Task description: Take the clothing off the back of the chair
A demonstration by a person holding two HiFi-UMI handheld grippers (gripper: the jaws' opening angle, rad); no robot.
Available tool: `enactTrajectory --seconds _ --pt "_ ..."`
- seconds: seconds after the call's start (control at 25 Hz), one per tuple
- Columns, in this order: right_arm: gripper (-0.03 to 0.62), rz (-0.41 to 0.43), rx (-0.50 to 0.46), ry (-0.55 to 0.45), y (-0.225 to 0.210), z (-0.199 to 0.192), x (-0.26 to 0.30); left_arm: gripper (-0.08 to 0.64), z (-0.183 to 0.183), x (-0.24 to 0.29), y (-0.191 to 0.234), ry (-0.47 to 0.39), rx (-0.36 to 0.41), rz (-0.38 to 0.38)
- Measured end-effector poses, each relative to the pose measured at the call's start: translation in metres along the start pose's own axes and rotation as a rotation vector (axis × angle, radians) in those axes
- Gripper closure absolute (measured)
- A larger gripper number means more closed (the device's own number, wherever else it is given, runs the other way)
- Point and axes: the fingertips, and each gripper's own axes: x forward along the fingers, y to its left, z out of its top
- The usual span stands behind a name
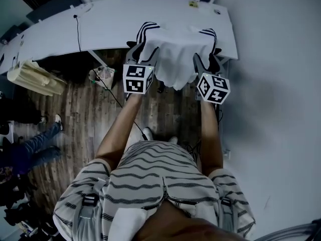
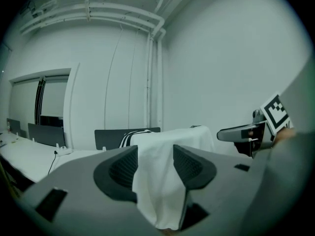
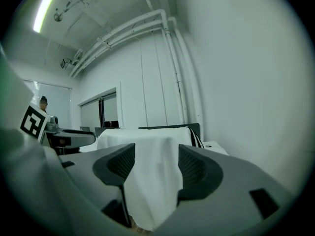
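Note:
A white garment (image 1: 175,54) with black-and-white striped sleeves (image 1: 148,31) lies draped over the chair's back at the table's edge; the chair itself is hidden beneath it. My left gripper (image 1: 145,55) is at the garment's left side and my right gripper (image 1: 208,62) at its right side. In the left gripper view the left gripper (image 2: 155,163) stands wide, with a fold of the white cloth (image 2: 157,181) hanging loosely between its ribbed pads. The right gripper (image 3: 156,163) is likewise wide, with cloth (image 3: 152,191) lying loose between its pads.
A long white table (image 1: 100,24) with a black cable (image 1: 77,31) runs behind the chair. A white wall (image 1: 281,84) closes the right side. On the wood floor lie a power strip (image 1: 103,77) and a beige bundle (image 1: 35,77); a person's legs (image 1: 35,144) are at the left.

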Motion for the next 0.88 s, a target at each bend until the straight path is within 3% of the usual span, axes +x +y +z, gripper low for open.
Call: enactTrajectory --seconds 0.88 --pt "0.304 -0.029 -0.026 0.019 -0.029 0.004 0.035 0.336 -0.005 0.033 0.012 0.048 -0.006 -0.014"
